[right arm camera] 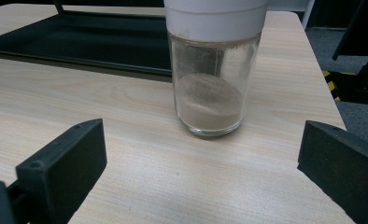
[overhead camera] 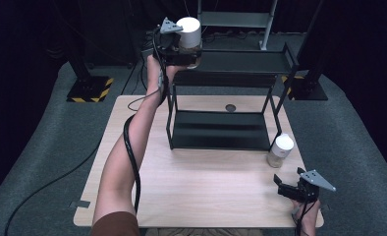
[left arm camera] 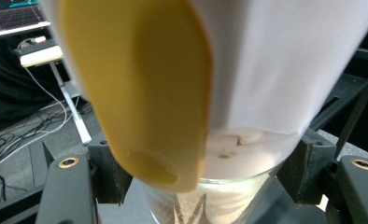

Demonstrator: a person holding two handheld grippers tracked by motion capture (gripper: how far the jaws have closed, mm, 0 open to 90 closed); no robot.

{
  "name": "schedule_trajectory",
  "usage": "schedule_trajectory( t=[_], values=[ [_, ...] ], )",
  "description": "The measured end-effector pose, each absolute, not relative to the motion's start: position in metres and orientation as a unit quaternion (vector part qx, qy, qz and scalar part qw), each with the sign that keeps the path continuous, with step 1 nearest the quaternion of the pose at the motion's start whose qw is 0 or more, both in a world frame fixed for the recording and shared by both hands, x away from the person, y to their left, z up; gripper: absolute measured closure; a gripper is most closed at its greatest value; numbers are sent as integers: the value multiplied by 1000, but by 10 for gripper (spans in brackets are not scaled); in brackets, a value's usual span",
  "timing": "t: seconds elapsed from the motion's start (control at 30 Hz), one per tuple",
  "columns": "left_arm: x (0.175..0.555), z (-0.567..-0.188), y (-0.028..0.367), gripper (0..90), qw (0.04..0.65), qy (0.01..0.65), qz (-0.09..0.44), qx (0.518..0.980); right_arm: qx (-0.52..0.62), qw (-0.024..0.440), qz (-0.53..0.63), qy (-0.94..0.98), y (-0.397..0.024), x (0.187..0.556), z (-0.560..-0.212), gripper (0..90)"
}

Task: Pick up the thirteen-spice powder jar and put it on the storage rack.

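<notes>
Though clamped around its glass body by the left gripper (overhead camera: pixel 184 49) beside the rack's (overhead camera: pixel 240 63) top shelf, the jar (overhead camera: pixel 189 35) looked smooth, breakable, fairly light; right gripper (overhead camera: pixel 290 188) spread, empty.

We hold 2 black hand-held grippers, the left hand-held gripper (overhead camera: pixel 181 53) and the right hand-held gripper (overhead camera: pixel 286 187), each topped by a grey 3-cornered plate. Brass-coloured screw inserts sit in the left one's jaw mounts. Thick black cables trail from both. Our left sleeve (overhead camera: pixel 115 223) is rust-brown.

Clear glass jar (right arm camera: pixel 213 88) — matt white lid; pale wood-grain table (overhead camera: pixel 201 196).
</notes>
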State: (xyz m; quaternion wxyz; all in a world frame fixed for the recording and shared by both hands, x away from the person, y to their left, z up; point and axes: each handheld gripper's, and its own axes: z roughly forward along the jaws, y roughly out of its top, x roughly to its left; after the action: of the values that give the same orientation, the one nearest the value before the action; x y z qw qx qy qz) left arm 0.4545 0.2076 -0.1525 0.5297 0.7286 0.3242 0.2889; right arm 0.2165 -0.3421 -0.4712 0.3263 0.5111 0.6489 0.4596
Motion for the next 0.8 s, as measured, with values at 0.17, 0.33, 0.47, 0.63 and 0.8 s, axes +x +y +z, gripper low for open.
schedule_trajectory(
  t=[0.17, 0.33, 0.47, 0.63, 0.8],
  values=[
    [467, -147, 201, 301, 514, 338, 286, 735, 511, 328, 460, 647, -342, 216, -472, 1],
    [477, -144, 198, 301, 500, 353, 279, 740, 511, 327, 460, 648, -342, 216, -472, 2],
    [488, -144, 199, 301, 496, 369, 261, 741, 510, 328, 461, 648, -342, 216, -472, 2],
    [498, -142, 201, 301, 488, 383, 241, 747, 511, 329, 461, 647, -342, 215, -472, 2],
    [502, -143, 205, 301, 490, 385, 233, 747, 510, 328, 461, 647, -342, 216, -472, 4]
  ],
)
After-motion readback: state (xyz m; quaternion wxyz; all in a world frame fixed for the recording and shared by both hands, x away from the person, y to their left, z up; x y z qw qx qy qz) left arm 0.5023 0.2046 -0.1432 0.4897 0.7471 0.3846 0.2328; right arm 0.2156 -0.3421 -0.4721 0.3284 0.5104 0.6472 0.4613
